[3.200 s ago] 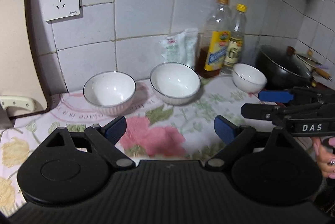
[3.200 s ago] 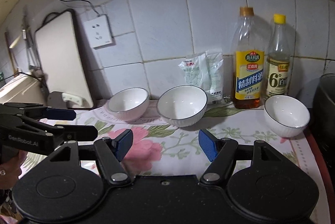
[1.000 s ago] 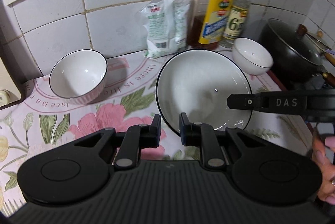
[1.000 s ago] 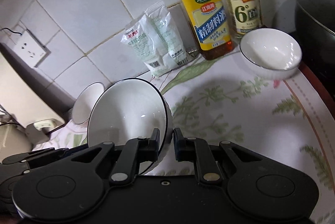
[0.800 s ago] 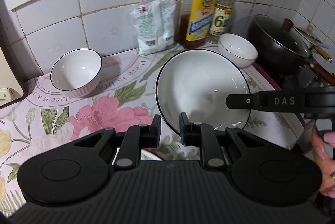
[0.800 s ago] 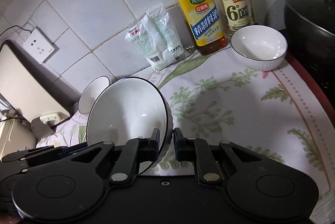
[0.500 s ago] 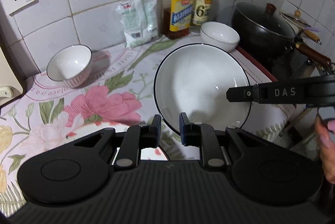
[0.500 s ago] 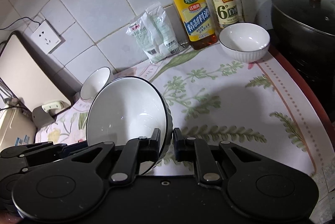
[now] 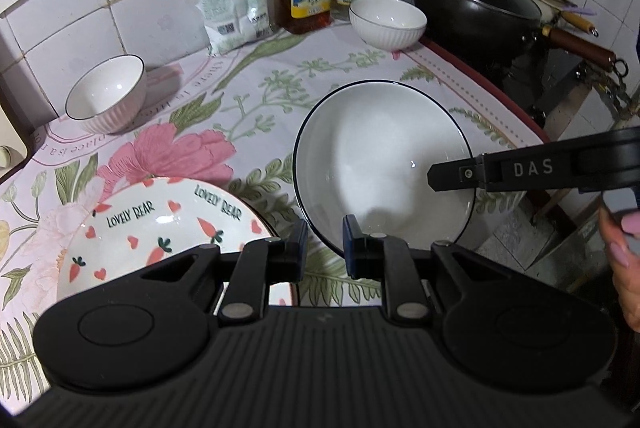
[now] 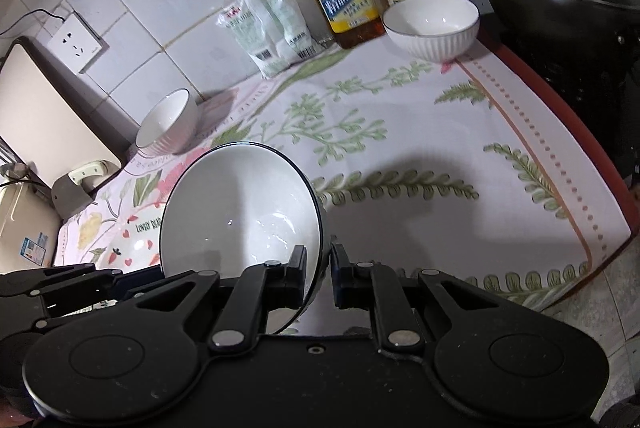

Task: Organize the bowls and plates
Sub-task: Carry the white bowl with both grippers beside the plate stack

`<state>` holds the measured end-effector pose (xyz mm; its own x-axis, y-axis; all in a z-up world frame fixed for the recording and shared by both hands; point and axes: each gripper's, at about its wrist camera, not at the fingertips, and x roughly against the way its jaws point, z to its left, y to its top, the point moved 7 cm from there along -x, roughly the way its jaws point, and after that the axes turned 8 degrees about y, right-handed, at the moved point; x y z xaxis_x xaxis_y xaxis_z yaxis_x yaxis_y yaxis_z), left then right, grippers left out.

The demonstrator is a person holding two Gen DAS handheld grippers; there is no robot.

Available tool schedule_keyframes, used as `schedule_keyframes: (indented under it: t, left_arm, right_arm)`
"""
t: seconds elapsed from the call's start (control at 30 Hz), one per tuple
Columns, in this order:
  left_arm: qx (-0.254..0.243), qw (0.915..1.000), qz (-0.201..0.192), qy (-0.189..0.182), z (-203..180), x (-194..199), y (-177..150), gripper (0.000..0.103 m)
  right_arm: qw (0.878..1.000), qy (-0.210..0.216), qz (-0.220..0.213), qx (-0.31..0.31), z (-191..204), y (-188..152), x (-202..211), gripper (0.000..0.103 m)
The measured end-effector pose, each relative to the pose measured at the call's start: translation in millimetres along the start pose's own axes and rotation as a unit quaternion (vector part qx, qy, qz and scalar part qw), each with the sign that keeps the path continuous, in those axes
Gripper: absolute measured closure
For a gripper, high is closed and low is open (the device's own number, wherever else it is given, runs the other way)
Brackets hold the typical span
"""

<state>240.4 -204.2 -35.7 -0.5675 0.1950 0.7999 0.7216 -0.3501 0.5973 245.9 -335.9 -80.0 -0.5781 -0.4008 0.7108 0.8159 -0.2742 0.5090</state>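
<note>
From the left wrist view, the left gripper (image 9: 325, 242) has its jaws pinched on the near rim of the big bowl (image 9: 384, 164); the right gripper (image 9: 456, 174) reaches in from the right and meets the same bowl's far edge, with a hand (image 9: 624, 248) behind it; so the bowl hangs in the air between the two tools, over the flowered cloth (image 9: 256, 84); just left of it and lower sits the carrot plate (image 9: 156, 224), lettered and dotted with hearts; two small bowls wait further back, one at the left (image 9: 106, 94) and one by the bottles (image 9: 387, 22); a lidded wok (image 9: 476, 12) stands to the right.

From the right wrist view, the right gripper (image 10: 319, 270) is nipped tight on the rim of the big bowl (image 10: 240, 212), which tilts steeply with its inside facing the camera; the carrot plate (image 10: 136, 240) peeps out below and left of it; the left gripper's arms (image 10: 68, 284) show dark at the lower left.

My guess is the bowl is meant for the plate; to do that well, both hands should travel together so the rim does not twist out of either pinch; level the bowl before lowering; centre it over the plate, set its foot down gently, and only then let the jaws part, one at a time.
</note>
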Motion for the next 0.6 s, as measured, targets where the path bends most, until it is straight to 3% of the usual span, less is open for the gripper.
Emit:
schedule_keyframes:
  t: [0.6]
  left_arm:
    - [0.003,0.9993,0.036,0.001,-8,-43,1,0.087]
  right_arm:
    - [0.999,-0.010,0.024,-0.024,-30,6,-29,0.087]
